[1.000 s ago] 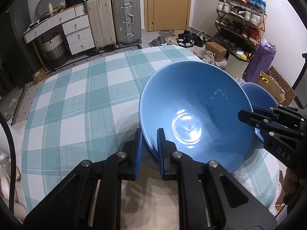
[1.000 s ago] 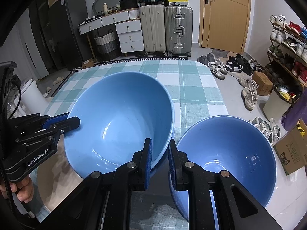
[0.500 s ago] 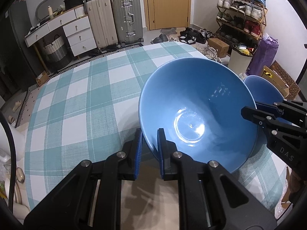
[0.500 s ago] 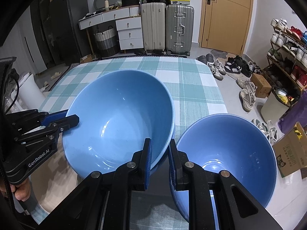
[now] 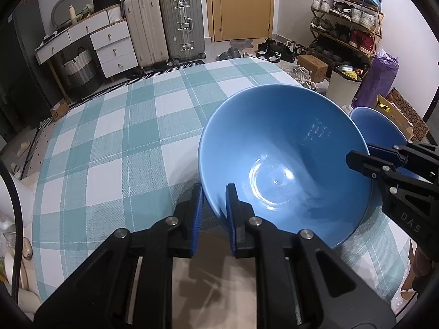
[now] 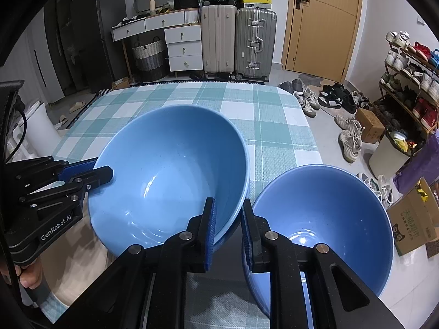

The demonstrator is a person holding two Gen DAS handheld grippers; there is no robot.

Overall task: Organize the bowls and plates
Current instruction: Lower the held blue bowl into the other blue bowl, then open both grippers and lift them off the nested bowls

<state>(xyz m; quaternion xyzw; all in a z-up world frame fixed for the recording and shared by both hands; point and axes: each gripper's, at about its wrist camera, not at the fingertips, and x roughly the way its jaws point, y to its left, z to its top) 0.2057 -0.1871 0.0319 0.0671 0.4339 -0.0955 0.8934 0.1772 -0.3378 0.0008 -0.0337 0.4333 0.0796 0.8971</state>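
- Left hand-held gripper (image 5: 214,205): its jaws are nearly together and clamp the near-left rim of the large blue bowl (image 5: 282,164), one blue pad inside the wall and one outside. It points steeply down at the bowl's left side.
- Large blue bowl: held between both grippers over the right half of the desk (image 5: 115,137), which carries a teal-and-white check cloth. Its mouth faces up and tips slightly toward the person. Whether its base rests on the cloth or hangs just clear, I cannot tell.
- Right hand-held gripper (image 6: 227,227): jaws likewise almost closed, pinching the same bowl's right rim, the left pad inside the wall and the right pad outside. The two grips sit on roughly opposite sides of the rim, so the load is shared.
- Small blue bowl (image 6: 323,219): upright on the desk's right edge, just beside the large bowl on its right, and empty. It lies directly off the outer finger of the right gripper.
- Governing relation, as a judgement: stacking calls for a short sideways carry to the right. The right hand is nearer the target and would lead, the left following.
- Risk, as a judgement: the larger bowl may not seat inside the smaller one, and the smaller bowl stands close to the desk's edge.
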